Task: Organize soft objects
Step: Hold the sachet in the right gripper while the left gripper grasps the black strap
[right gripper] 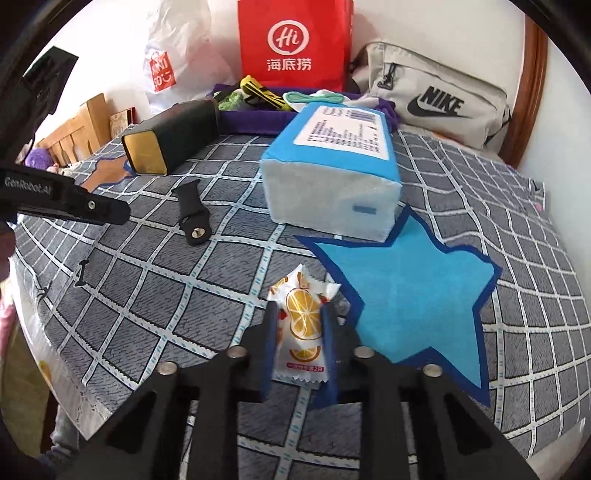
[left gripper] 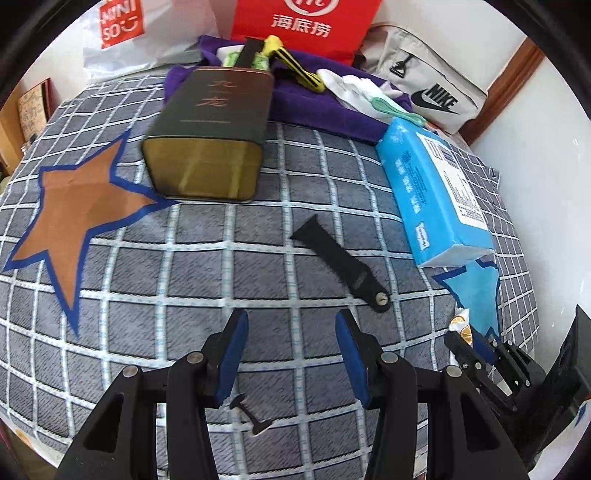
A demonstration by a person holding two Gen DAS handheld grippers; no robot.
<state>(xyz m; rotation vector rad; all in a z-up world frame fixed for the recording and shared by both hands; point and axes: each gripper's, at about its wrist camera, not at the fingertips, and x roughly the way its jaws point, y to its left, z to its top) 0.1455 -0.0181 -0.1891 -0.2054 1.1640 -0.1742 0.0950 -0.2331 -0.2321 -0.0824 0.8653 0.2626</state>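
My right gripper (right gripper: 300, 317) is shut on a white candy packet with orange slices (right gripper: 301, 325), held just above the bedspread beside the blue star patch (right gripper: 406, 295). The packet also shows in the left wrist view (left gripper: 460, 325), where the right gripper (left gripper: 476, 343) sits at lower right. My left gripper (left gripper: 291, 325) is open and empty, hovering just short of a black watch strap (left gripper: 340, 266), which also shows in the right wrist view (right gripper: 192, 214). A blue tissue pack (right gripper: 332, 166) lies behind the blue star; it also shows in the left wrist view (left gripper: 432, 188).
A dark tin (left gripper: 210, 136) lies on its side by the orange star (left gripper: 77, 206). A purple towel (left gripper: 314, 107) at the back holds gloves, a yellow knife and small items. A red bag (right gripper: 295, 40), a Miniso bag (left gripper: 118, 26) and a grey Nike bag (right gripper: 436, 103) line the wall.
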